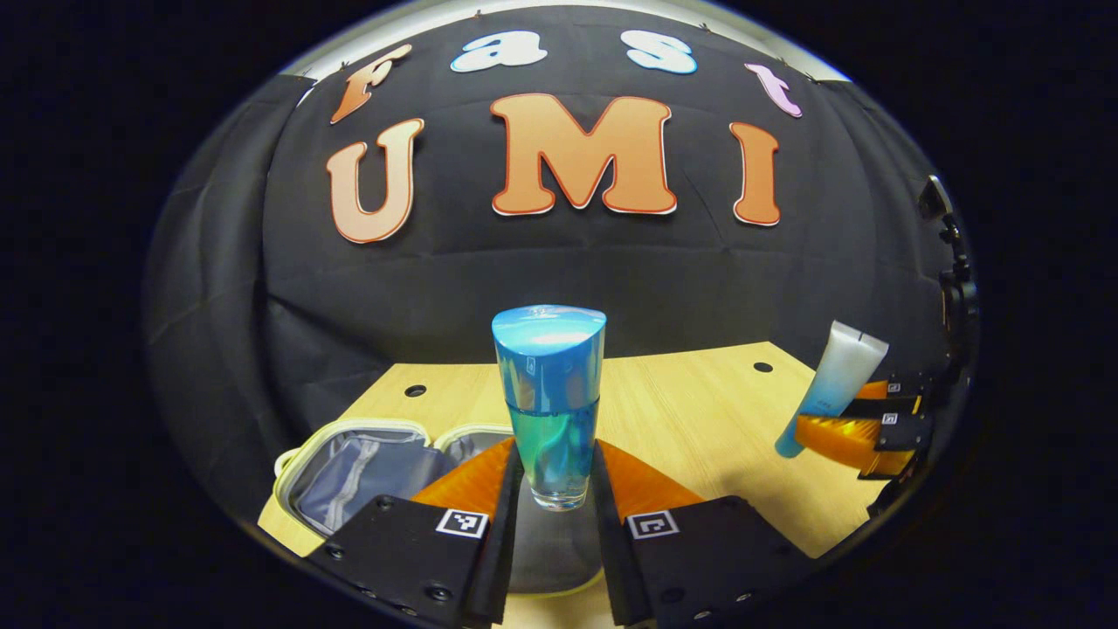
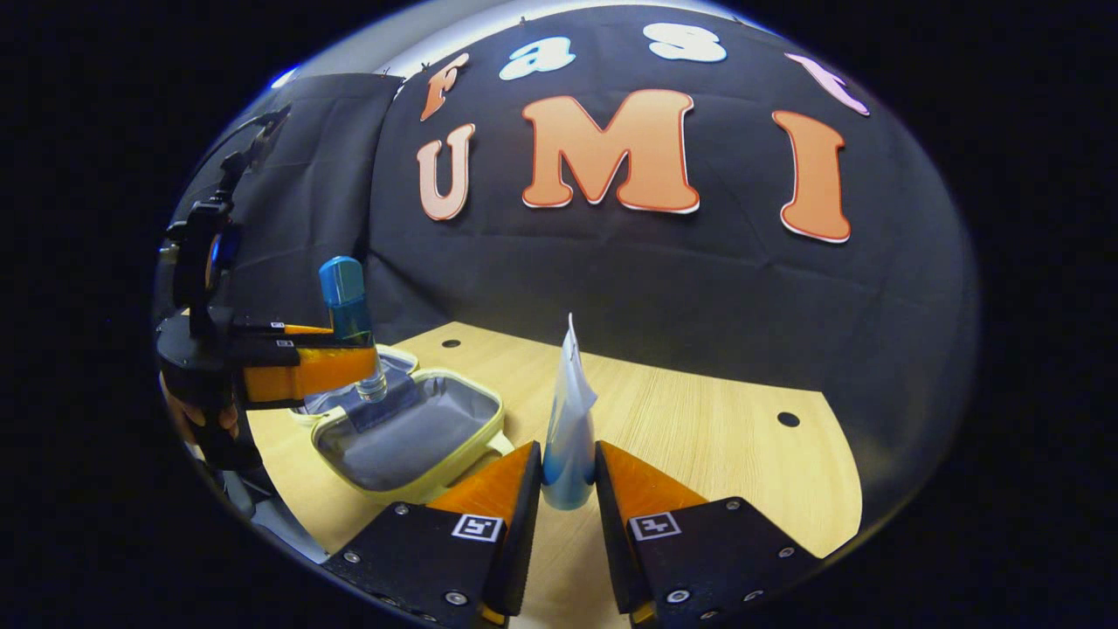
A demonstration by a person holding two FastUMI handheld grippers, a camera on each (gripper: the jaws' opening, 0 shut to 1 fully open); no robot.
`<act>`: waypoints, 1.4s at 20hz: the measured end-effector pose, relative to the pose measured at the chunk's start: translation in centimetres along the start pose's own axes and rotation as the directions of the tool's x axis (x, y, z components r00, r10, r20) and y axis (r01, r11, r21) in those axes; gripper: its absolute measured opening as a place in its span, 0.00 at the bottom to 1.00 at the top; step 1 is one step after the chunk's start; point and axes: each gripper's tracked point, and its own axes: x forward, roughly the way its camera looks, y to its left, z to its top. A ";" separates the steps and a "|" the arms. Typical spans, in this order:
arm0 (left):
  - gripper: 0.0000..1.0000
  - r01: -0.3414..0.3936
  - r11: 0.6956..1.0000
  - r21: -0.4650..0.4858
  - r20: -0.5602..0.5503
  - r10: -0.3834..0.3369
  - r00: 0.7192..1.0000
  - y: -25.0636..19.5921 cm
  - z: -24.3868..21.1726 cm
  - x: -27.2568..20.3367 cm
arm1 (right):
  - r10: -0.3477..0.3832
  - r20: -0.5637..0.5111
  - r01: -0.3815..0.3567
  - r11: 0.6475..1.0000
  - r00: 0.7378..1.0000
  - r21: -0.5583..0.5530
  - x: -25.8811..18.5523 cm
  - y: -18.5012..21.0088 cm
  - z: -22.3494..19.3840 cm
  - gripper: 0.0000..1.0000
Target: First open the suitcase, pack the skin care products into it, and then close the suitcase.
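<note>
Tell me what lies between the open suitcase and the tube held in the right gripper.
Bare wooden tabletop separates suitcase from tube, in the right gripper view.

A blue-capped bottle [image 1: 552, 406] stands upright between the left gripper's [image 1: 555, 489] fingers above the open grey-lined suitcase [image 2: 410, 428], a white-blue tube [image 2: 568, 432] clamped in the right gripper [image 2: 568, 489].

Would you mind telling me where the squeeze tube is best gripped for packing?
Grip the tube low, near its rounded cap end, coming at its flat faces as the right gripper does; the upper part thins to a flat crimp that would likely bend.
</note>
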 end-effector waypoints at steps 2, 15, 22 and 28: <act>0.42 -0.007 1.000 -0.011 -0.009 0.007 1.000 2.0 0.7 -0.3 | 0.004 0.019 -0.004 1.000 1.000 0.002 -0.2 1.4 1.5 0.39; 0.43 0.046 0.997 -0.066 -0.185 -0.058 0.981 9.6 -1.9 1.7 | 0.038 0.038 -0.038 0.999 0.999 0.001 1.0 8.5 4.2 0.38; 0.43 0.106 0.992 -0.068 -0.343 -0.123 0.931 9.4 -7.0 4.5 | 0.006 0.007 -0.006 1.000 1.000 0.000 1.9 8.7 3.2 0.39; 0.43 0.153 0.986 -0.073 -0.491 -0.169 0.855 8.8 -11.7 6.2 | -0.007 -0.030 0.008 1.000 1.000 0.003 2.8 8.9 1.7 0.39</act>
